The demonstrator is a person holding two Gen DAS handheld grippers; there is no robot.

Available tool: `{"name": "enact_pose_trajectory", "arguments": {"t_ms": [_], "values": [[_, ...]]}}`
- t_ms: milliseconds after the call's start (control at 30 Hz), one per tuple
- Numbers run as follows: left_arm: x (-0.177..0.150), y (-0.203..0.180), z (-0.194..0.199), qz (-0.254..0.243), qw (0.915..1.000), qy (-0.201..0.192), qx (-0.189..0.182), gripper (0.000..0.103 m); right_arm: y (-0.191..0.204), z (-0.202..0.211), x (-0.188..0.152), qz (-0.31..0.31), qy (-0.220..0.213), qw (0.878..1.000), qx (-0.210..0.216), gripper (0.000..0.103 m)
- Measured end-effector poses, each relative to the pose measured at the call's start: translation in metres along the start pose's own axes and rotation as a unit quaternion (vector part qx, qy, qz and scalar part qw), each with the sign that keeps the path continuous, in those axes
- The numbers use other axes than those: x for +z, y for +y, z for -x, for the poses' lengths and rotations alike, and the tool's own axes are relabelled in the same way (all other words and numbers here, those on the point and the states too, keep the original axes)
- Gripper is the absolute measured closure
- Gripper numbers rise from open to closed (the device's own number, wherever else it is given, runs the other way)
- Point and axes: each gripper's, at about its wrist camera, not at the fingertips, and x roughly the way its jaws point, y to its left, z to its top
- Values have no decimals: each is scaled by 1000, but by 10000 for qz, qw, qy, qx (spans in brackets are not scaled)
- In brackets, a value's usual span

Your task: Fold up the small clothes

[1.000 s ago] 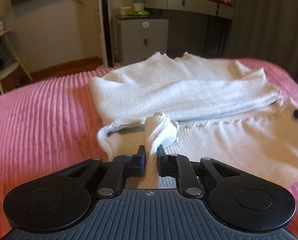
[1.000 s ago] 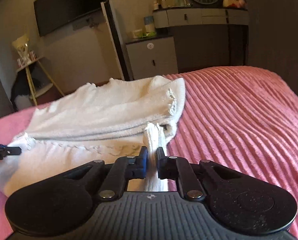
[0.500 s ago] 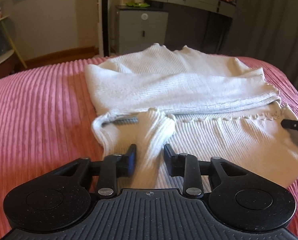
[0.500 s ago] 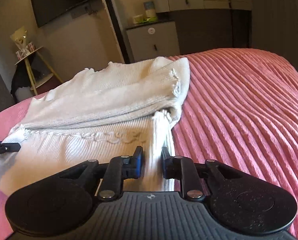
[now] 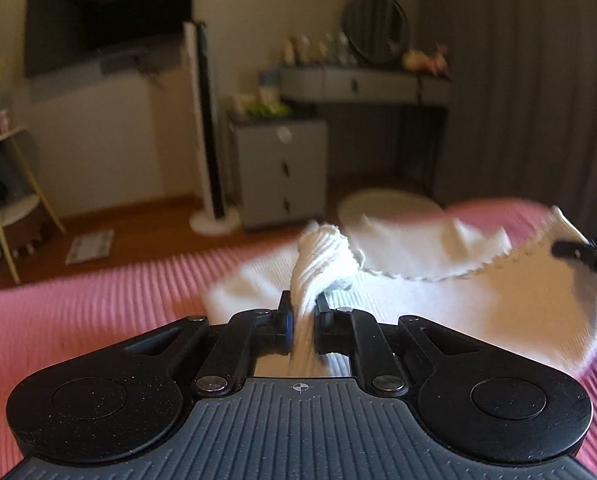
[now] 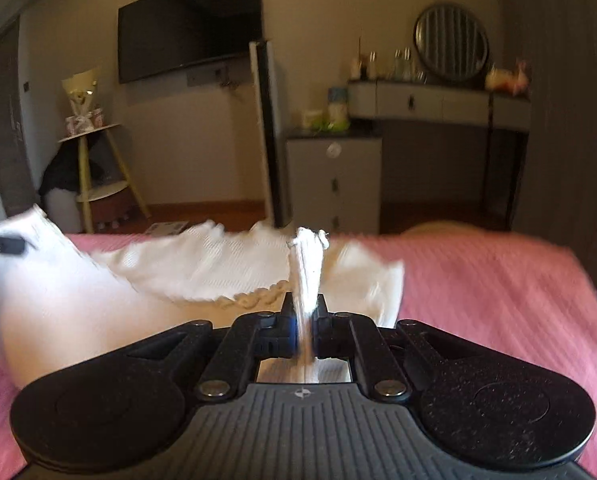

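Sweater (image 5: pixel 438 312) hem now hangs above the bed (image 5: pixel 78 312), lifted since a moment ago; my left fingers (image 5: pixel 303 312) and right fingers (image 6: pixel 303 314) both pinch it, ready to fold.

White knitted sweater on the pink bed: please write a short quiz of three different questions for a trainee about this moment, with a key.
1. True or false: the white ribbed knitted sweater lies fully flat on the pink ribbed bedspread.
2. Multiple choice: what does the left claw hold? A) nothing B) a bunched edge of the sweater C) the bedspread
3. Short answer: in the left wrist view, what is the black tip at the right edge?

Key
1. False: its near edge is raised off the bedspread between the two claws.
2. B: the pads are closed on a bunch of fabric.
3. The right claw, gripping the other corner of the same edge.
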Motion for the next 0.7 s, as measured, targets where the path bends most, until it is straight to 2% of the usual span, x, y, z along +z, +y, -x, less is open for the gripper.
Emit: {"name": "enact_pose_trajectory", "arguments": {"t_ms": [67,167,333,533,633,700], "values": [[11,2,-20,-27,9997,-158,210,92,-1,-23,16,97,-69,9996,-244,96],[21,3,-56,10,9989,-40,462,92,-2,-58,36,116,-55,9989,-451,96],[27,-3,-104,-236,9974,-17,680,92,11,-113,54,530,95,9958,-744,96],[25,4,-147,-319,9940,-58,1042,91,15,-162,55,613,161,9930,-992,96],[16,4,-163,-318,9907,-72,1324,87,10,-181,48,474,249,9918,-1159,96],[10,7,-173,-283,9854,-29,1678,86,6,-189,42,389,294,9909,-1256,93]]}}
